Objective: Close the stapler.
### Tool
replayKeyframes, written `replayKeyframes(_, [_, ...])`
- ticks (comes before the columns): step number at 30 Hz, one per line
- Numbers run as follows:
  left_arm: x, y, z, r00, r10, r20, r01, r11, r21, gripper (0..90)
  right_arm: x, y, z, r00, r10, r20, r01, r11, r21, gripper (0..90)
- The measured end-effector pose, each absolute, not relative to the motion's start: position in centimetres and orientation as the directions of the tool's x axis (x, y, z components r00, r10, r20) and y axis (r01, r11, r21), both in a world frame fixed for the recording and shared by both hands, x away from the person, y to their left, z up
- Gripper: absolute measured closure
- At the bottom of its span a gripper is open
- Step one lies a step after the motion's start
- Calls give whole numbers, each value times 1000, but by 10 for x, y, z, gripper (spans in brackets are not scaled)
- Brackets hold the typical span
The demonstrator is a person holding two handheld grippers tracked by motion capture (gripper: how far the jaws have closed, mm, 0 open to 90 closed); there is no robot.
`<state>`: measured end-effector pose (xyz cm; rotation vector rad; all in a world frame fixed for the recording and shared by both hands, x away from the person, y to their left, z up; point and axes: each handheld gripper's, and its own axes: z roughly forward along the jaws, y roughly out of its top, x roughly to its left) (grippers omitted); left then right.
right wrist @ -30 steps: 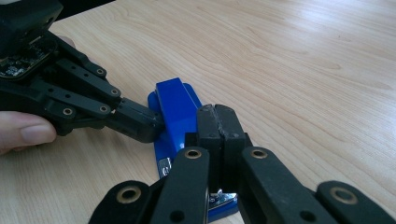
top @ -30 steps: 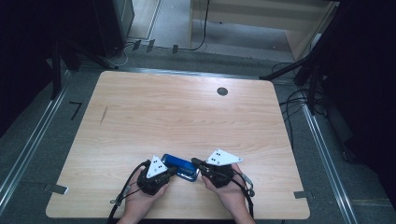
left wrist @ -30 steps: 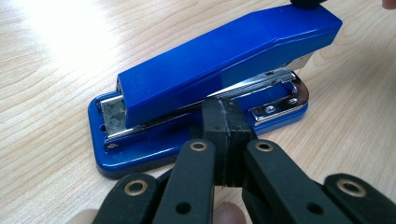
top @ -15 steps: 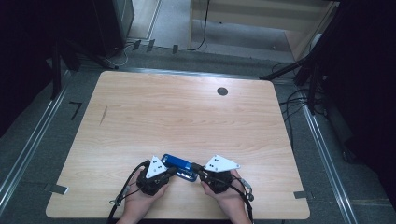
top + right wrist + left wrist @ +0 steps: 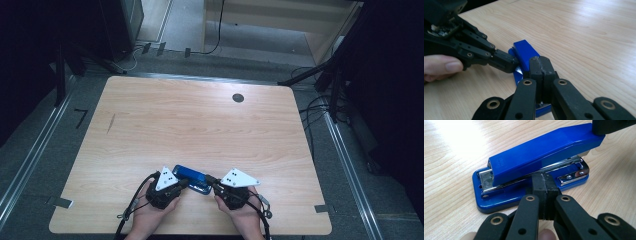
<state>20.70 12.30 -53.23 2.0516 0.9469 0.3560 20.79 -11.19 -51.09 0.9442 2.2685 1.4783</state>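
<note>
A blue stapler [image 5: 191, 178] lies near the table's front edge between my two grippers. My left gripper [image 5: 184, 183] is shut, with nothing between its pads. In the left gripper view its tips [image 5: 545, 186] touch the stapler [image 5: 536, 160] at the side, in the gap between the blue top arm and the base. My right gripper [image 5: 209, 180] is also shut and empty. In the right gripper view its tips [image 5: 540, 65] rest on the end of the stapler [image 5: 524, 51], with the left gripper [image 5: 510, 64] coming in from the left.
The wooden table [image 5: 200, 125] has a black round grommet [image 5: 238, 98] at the back and a short dark mark [image 5: 111, 123] at the left. Cables [image 5: 315, 107] lie on the floor to the right, beyond the table's edge.
My right gripper has drawn a little toward the table's near edge, still at the stapler's end. The left gripper and the stapler have hardly moved.
</note>
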Motion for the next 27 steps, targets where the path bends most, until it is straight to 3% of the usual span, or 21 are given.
replayKeyframes(19, [201, 132, -529, 667, 739, -99, 487, -332, 808, 900, 194, -107, -527, -746, 655, 121, 408, 305, 860, 900])
replayKeyframes(27, [198, 154, -523, 627, 773, -101, 490, -291, 822, 900, 194, -106, -530, -746, 655, 120, 413, 314, 855, 900])
